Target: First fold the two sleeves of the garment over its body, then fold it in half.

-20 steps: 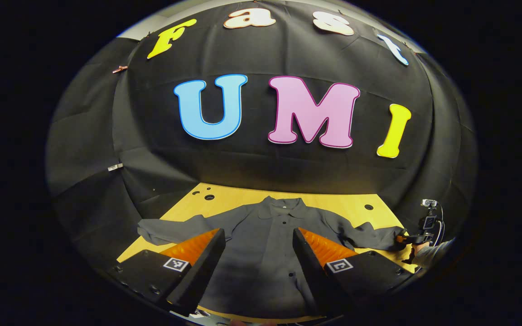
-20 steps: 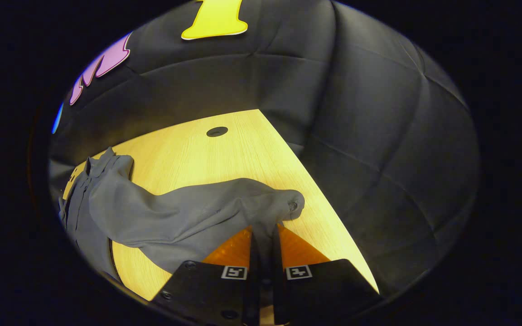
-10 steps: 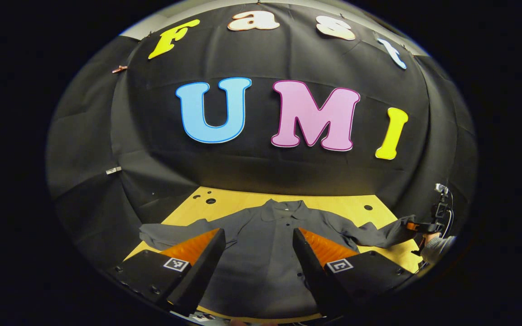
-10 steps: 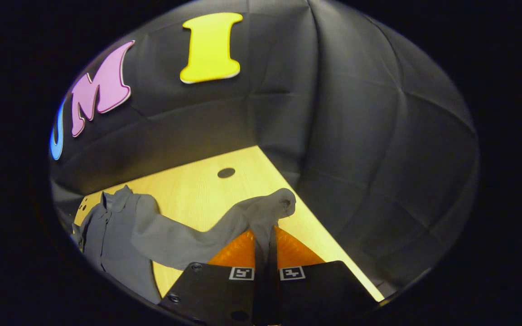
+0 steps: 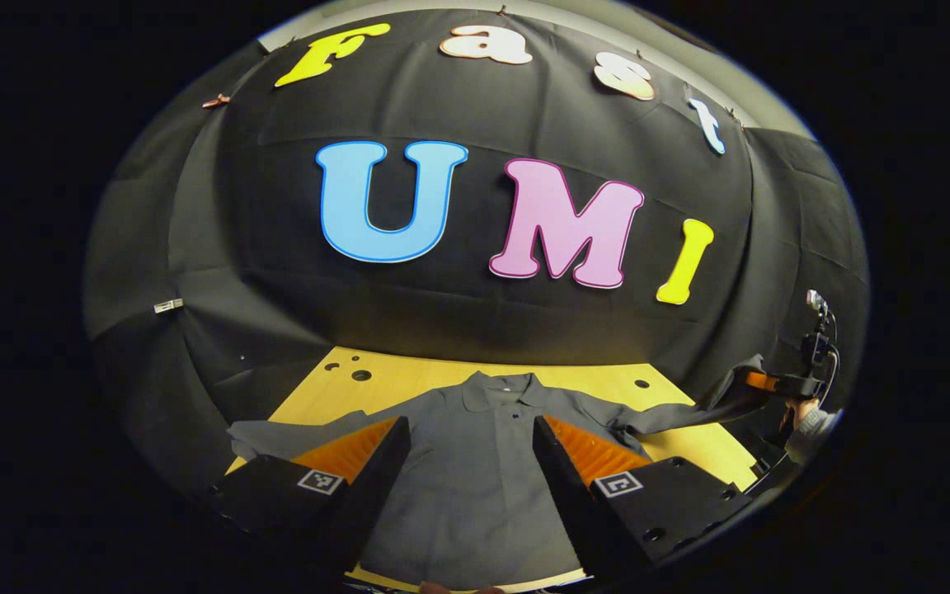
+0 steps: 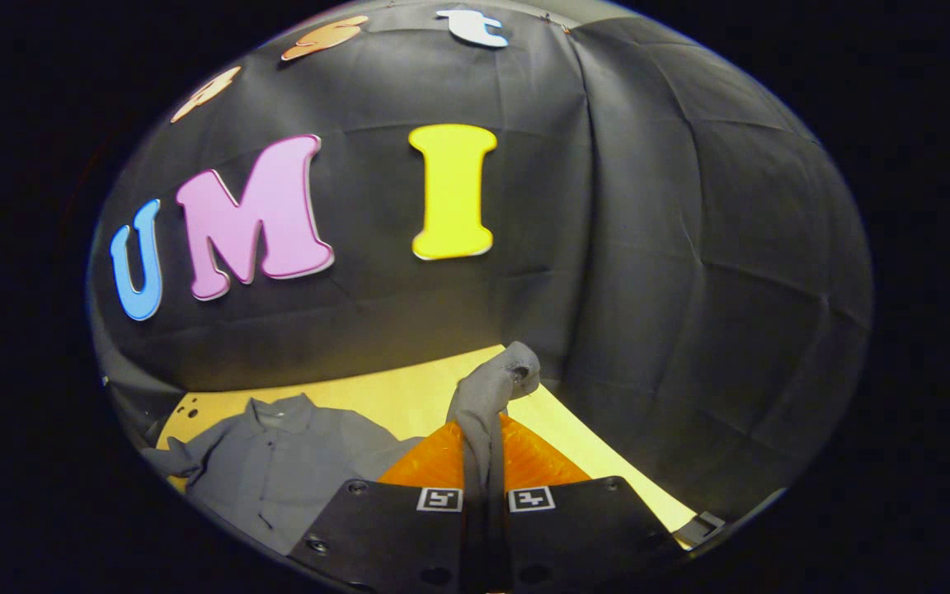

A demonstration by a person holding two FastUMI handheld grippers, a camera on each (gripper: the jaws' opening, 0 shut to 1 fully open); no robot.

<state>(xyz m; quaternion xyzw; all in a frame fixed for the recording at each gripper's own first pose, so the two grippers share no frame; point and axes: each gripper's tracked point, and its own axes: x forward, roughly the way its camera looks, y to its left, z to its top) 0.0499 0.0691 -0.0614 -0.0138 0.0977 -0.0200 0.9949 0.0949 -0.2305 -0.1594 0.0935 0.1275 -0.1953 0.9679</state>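
In the left gripper view, your left gripper (image 5: 468, 462) sits at the bottom centre of the frame with its fingers spread wide, gripping nothing, hovering above the grey garment (image 5: 475, 487). The garment lies flat and face up on the wooden table (image 5: 409, 375), its collar (image 5: 501, 388) toward the booth wall. One sleeve (image 5: 277, 431) lies spread on the table toward the lower left of the frame. The other sleeve (image 5: 681, 411) runs off to the right edge, lifted clear of the table, where your right gripper (image 5: 759, 381) pinches its end; your hand (image 5: 809, 425) shows just below it. In the right gripper view, your right gripper (image 6: 484, 450) is at the bottom centre with its fingers closed on the sleeve (image 6: 487, 404), whose cuff (image 6: 516, 367) bunches up above the fingertips. The garment's body (image 6: 277, 470) lies at the lower left of the frame on the table (image 6: 409, 396), collar upward.
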